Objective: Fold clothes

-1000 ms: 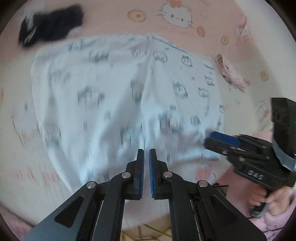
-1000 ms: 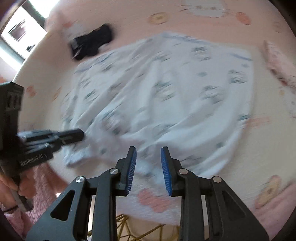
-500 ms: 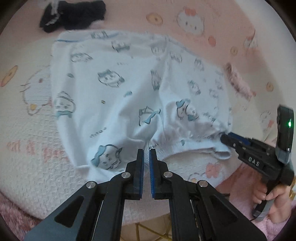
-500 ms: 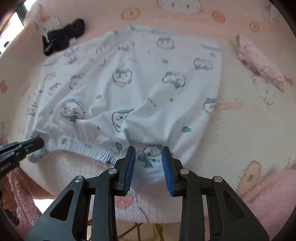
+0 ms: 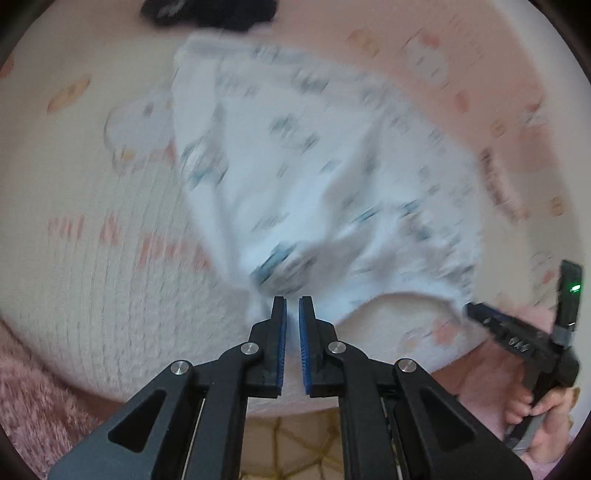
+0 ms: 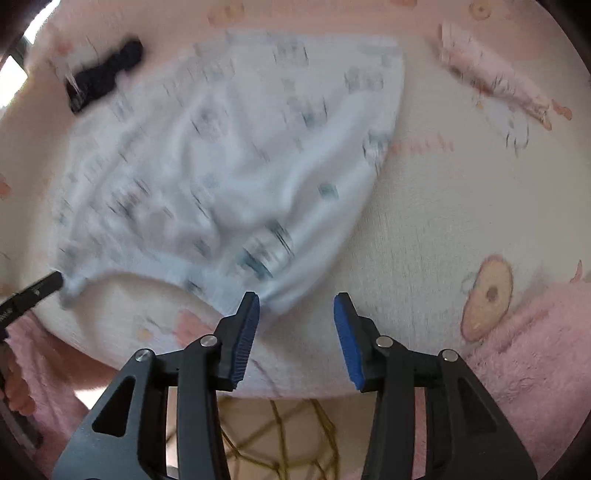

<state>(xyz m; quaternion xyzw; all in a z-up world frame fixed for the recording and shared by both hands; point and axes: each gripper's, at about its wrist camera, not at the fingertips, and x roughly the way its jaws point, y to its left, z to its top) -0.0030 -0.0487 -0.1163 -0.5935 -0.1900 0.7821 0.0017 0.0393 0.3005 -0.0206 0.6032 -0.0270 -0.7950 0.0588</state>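
Two grippers work at the near edge of one white printed garment (image 5: 317, 177) that lies spread on a pink cartoon-patterned blanket (image 5: 74, 206).

From the left wrist camera, the left gripper (image 5: 291, 306) has its blue pads drawn almost together, and the near hem corner of the garment sits right at its fingertips. Blur hides whether cloth is pinched in the narrow gap, so a grip cannot be confirmed. The garment spreads away ahead of the fingers. Beyond its far edge lies a dark bundle of cloth (image 5: 210, 13). Off to the right of this gripper, the right gripper (image 5: 480, 314) reaches to the hem's other corner, with a hand (image 5: 539, 410) on its handle.

From the right wrist camera, the right gripper (image 6: 297, 306) has just been opening, and its jaws now stand apart. The hem corner lies just ahead of its left finger, not pressed between the pads. The garment (image 6: 236, 140) fans out ahead and to the left. The left gripper's tip (image 6: 44, 284) meets the hem far to the left. A small pink item (image 6: 495, 81) rests ahead to the right, well apart from the garment.

No finished fold shows: the garment looks loosely flat, rumpled near the hem. Judging by this, folding is at an early stage and nearly all of it remains.
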